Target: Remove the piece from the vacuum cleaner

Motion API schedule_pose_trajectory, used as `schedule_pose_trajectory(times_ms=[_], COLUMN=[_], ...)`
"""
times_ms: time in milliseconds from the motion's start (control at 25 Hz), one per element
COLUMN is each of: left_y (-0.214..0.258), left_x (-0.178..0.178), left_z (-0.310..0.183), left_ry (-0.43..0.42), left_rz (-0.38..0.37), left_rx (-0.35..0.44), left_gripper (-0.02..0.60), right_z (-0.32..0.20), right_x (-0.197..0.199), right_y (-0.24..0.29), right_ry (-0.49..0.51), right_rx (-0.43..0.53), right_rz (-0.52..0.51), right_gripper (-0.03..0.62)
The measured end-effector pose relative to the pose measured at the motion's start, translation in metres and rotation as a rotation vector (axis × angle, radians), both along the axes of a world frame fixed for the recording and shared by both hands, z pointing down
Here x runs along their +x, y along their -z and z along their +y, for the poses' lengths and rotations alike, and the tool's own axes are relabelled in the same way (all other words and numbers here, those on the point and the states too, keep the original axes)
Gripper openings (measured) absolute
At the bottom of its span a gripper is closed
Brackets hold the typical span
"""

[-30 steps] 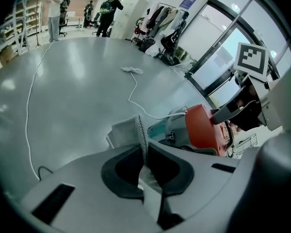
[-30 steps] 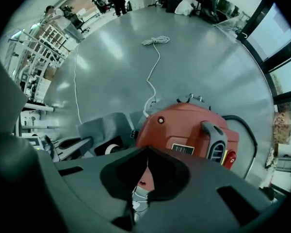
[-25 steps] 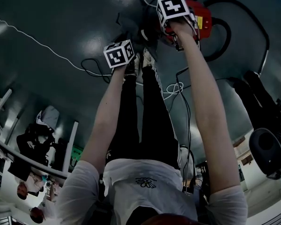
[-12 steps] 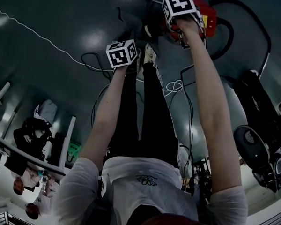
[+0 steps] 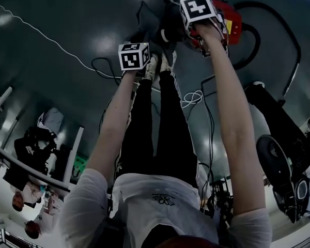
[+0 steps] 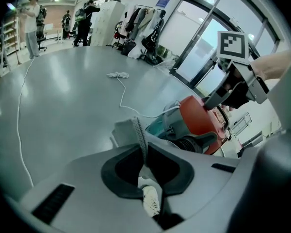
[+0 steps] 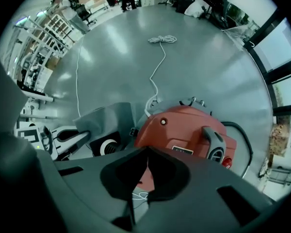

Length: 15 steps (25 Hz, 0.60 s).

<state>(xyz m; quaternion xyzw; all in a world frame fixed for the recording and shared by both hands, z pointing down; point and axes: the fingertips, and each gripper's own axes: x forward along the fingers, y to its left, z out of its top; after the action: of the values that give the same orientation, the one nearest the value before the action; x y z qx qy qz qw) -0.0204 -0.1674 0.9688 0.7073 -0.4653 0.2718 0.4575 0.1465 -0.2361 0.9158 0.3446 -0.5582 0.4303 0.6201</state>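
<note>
A red vacuum cleaner (image 5: 232,20) (image 7: 184,127) (image 6: 201,123) lies on the grey floor beyond the person's shoes. To its left a grey bag-like piece (image 7: 104,118) (image 5: 146,15) with a round collar stands apart from the red body. My left gripper (image 6: 143,147) is shut on that piece's thin edge (image 6: 137,130), which runs up between the jaws. Its marker cube (image 5: 133,56) shows in the head view. Over the top of the red body, my right gripper (image 7: 146,152) is shut with nothing visible between its jaws; its cube (image 5: 198,8) sits over the vacuum.
A black hose (image 5: 287,40) loops right of the vacuum. White cable (image 6: 120,89) (image 7: 159,52) trails across the floor, and more cables (image 5: 192,97) lie by the person's legs. A black machine (image 5: 279,159) stands at the right. People (image 6: 82,16) stand far off by racks.
Both grippers stay almost where they were, left on the grey piece and right over the red body. The head view has shifted a little, so the black machine now sits lower right.
</note>
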Motion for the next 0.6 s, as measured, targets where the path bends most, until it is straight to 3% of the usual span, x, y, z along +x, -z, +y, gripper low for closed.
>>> schedule_pose_trajectory(times_ms=[600], left_y=[0.012], left_x=[-0.001], left_z=[0.014], left_ry=[-0.007], left_rz=[-0.022], left_rx=[0.049], left_gripper=[0.026], right_z=[-0.001], right_x=[0.0], right_y=[0.0], right_ry=[-0.017], right_rx=[0.02], right_rz=[-0.028], right_gripper=[0.011])
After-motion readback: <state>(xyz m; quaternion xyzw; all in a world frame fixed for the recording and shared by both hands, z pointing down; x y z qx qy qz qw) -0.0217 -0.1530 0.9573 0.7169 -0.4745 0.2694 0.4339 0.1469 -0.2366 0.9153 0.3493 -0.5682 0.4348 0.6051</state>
